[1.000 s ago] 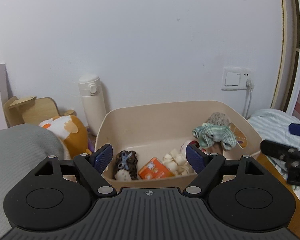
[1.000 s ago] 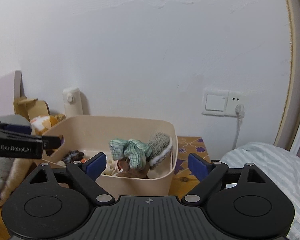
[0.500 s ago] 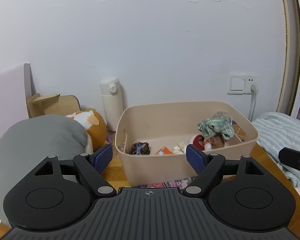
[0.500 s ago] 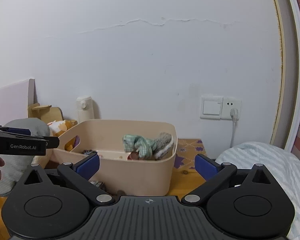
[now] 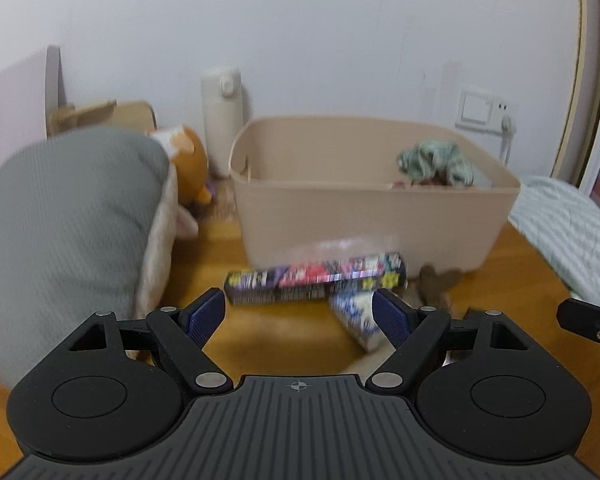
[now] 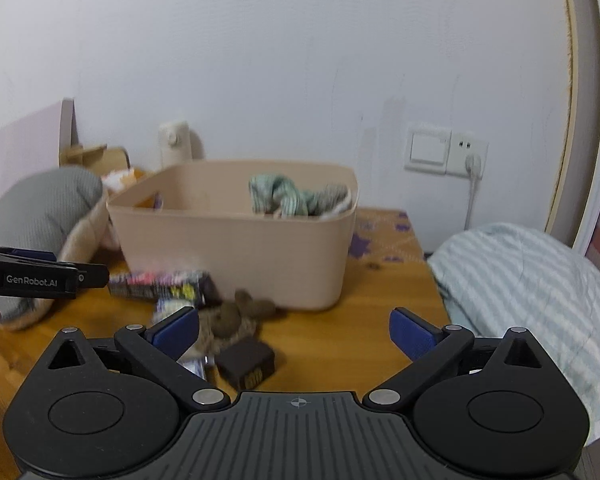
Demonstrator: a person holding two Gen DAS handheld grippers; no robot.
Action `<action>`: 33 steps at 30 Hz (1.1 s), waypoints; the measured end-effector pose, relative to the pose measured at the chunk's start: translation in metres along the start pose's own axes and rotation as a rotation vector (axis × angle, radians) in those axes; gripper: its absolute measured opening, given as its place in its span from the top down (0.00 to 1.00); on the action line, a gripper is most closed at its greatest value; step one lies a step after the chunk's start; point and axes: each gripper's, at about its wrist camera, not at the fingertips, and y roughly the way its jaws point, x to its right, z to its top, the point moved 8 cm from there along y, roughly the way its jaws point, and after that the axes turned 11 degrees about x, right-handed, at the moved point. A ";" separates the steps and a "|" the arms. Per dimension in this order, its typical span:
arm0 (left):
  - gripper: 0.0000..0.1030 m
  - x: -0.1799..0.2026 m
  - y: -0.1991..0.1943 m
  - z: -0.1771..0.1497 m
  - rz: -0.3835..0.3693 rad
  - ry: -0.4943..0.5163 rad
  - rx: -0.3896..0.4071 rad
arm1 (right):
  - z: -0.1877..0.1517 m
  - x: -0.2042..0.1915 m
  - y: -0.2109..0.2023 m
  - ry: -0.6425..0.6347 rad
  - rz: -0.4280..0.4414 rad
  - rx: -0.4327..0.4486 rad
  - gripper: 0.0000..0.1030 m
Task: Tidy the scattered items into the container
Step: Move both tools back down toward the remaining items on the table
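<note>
- Left tongs (image 5: 299, 316) stand spread wide with nothing between the blue pads, hovering over the wooden counter (image 5: 284, 340) in front of the beige plastic tub (image 5: 364, 216).
- Right tongs (image 6: 294, 330) are likewise released and empty, on the near side of the tub, towards its right corner; their black tip (image 5: 592, 324) shows at the right edge of the left wrist view.
- From the right wrist view the left tongs appear as a black bar (image 6: 40, 276) marked "GenRobot.AI", left of the tub's front wall.
- Inside the tub, at its right end, a crumpled green checked cloth (image 5: 432, 160) rises above the rim, with a grey fuzzy piece (image 6: 334, 196) touching it.
- Long dark box with bright multicoloured print (image 5: 316, 282) lies flat on the counter just in front of the tub, roughly parallel to its front wall.
- Small blue-and-white packet (image 5: 358, 316) lies nearer than the long box, under its right half; blurred.
- Brown plush toy (image 6: 240, 312) lies on the counter by the tub's front right corner.
- Small dark brown block with yellow print (image 6: 246, 362) lies nearer than the plush toy, further from the tub.
- Large grey knitted cushion (image 5: 68, 232) sits left of the tub, with an orange-and-white soft toy (image 5: 188, 156) between the two.
- Cream flask (image 5: 222, 116) stands upright behind the tub's left corner, against the wall.
- Pale striped bedding (image 6: 532, 284) lies to the right of the tub, beyond the counter edge.
</note>
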 end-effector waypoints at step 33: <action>0.20 0.035 0.046 -0.054 -0.241 0.041 -0.124 | -0.068 -0.012 0.079 -0.109 0.046 -0.204 0.00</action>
